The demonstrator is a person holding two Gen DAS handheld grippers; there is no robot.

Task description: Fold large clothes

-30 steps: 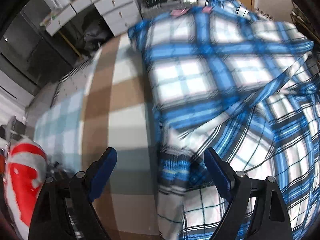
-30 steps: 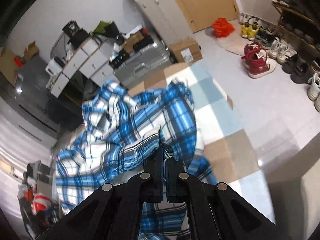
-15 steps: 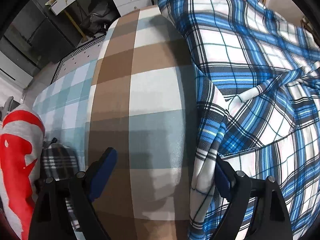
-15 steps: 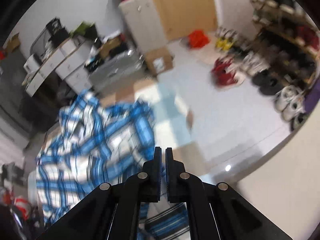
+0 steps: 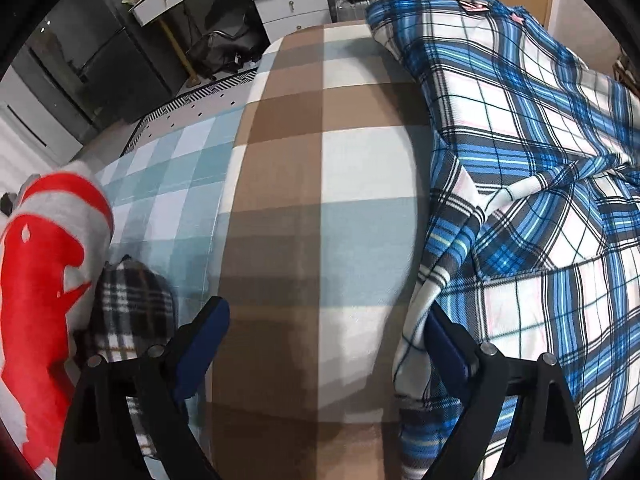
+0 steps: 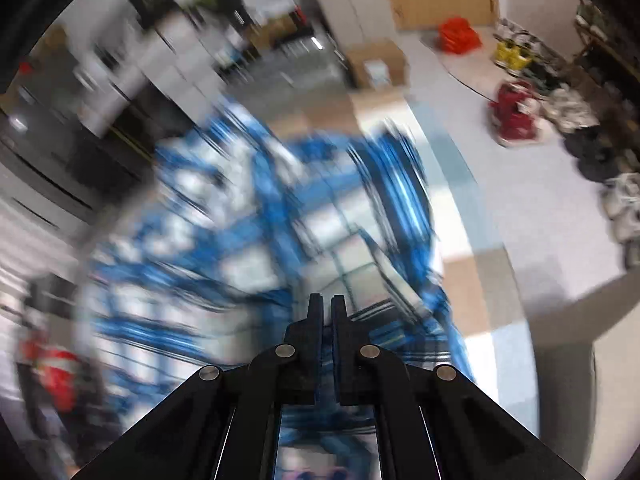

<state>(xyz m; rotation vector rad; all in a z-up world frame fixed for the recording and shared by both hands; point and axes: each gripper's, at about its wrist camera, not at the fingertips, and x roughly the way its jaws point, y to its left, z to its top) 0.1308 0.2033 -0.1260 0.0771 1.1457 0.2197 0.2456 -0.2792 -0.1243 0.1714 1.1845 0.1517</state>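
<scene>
So the big blue plaid shirt (image 5: 532, 168) is spread over the right half of the checked blanket (image 5: 320, 168), brown, white and pale blue squares, that covers whatever surface this is. Its near left edge is bunched into a fold that sits right up against the right finger (image 5: 448, 344) of the left tongs (image 5: 324, 336). Those tongs are wide apart and have just been opening a bit more, with nothing pinched, only bare blanket between the two blue pads; the shirt edge is at the outside finger, touching or nearly, hard to call.

Over at the blanket's left edge there's a red and grey garment (image 5: 44, 264), and a small black and white checked cloth (image 5: 128, 304) tucked beside it, just beyond the left finger.

The right wrist view is badly motion-blurred. The right tongs (image 6: 326, 308) are closed, fingers nearly together. Can't tell if any cloth is caught in them. The shirt (image 6: 248, 232) is a blue smear under and beyond them, with grey floor (image 6: 532, 216) and shoes (image 6: 516, 116) off to the right.
</scene>
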